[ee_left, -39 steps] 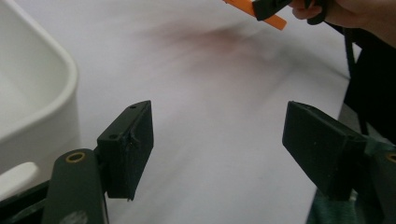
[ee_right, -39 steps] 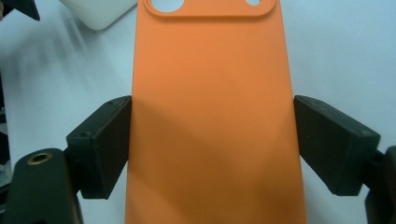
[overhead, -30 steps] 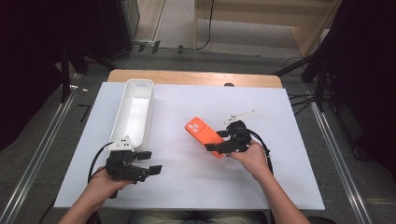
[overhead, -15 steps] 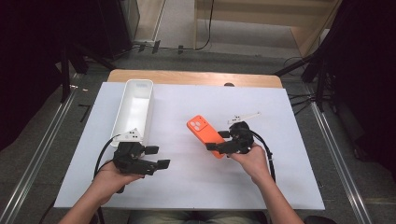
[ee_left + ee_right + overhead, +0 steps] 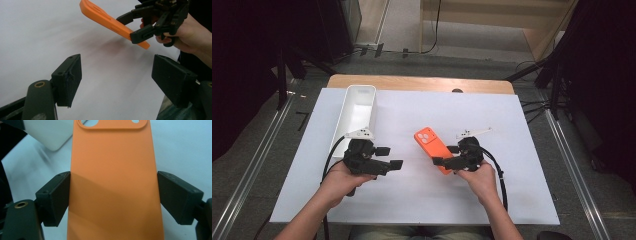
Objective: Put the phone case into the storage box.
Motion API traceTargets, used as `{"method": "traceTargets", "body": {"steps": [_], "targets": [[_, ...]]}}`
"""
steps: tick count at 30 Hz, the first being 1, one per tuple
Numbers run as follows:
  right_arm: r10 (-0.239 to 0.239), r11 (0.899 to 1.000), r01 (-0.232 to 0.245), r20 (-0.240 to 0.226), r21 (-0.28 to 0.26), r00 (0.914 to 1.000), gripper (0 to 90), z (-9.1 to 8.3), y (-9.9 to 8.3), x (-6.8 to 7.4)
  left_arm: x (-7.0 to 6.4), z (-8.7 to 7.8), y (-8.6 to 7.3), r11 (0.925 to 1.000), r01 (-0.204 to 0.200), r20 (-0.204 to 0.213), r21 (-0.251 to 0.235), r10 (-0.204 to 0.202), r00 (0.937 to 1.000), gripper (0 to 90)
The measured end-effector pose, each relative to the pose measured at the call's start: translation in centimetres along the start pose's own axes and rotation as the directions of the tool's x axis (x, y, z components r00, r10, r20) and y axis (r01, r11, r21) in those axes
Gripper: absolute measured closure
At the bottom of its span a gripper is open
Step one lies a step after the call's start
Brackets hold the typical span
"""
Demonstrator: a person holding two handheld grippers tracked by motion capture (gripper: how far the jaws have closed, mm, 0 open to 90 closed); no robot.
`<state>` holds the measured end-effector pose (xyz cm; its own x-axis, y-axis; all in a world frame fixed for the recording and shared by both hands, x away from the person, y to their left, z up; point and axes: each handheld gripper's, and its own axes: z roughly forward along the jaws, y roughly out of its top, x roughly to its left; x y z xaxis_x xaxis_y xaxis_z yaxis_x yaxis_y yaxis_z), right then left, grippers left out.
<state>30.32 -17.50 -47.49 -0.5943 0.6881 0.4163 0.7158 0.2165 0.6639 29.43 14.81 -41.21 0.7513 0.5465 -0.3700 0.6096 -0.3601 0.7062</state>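
Right claw point(image 5: 446, 161) clamped on the edges of an orange phone case point(image 5: 433, 148), lifted clear of the white table point(image 5: 512, 200) near its middle, camera cutouts pointing away. Left claw point(image 5: 393, 157) spread wide, empty, near a white tray point(image 5: 357, 107).

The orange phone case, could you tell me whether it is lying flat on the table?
No, the left gripper view shows the orange phone case lifted and tilted above the white table, clamped by the right gripper.
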Motion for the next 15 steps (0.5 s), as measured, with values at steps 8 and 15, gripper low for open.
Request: {"method": "traceTargets", "body": {"steps": [8,15], "targets": [[0.016,0.999,-0.015,0.021,-0.052,0.9997,15.1,-0.3,-0.5,0.6,0.3,0.8,1.0,0.9999,0.013,-0.007,-0.008,-0.013,0.9999,23.9],[0.041,0.995,-0.038,0.029,-0.095,0.9987,15.1,-0.2,-1.2,1.1,0.5,1.7,1.9,0.9997,0.024,-0.017,0.001,-0.024,0.9996,23.8]]}}
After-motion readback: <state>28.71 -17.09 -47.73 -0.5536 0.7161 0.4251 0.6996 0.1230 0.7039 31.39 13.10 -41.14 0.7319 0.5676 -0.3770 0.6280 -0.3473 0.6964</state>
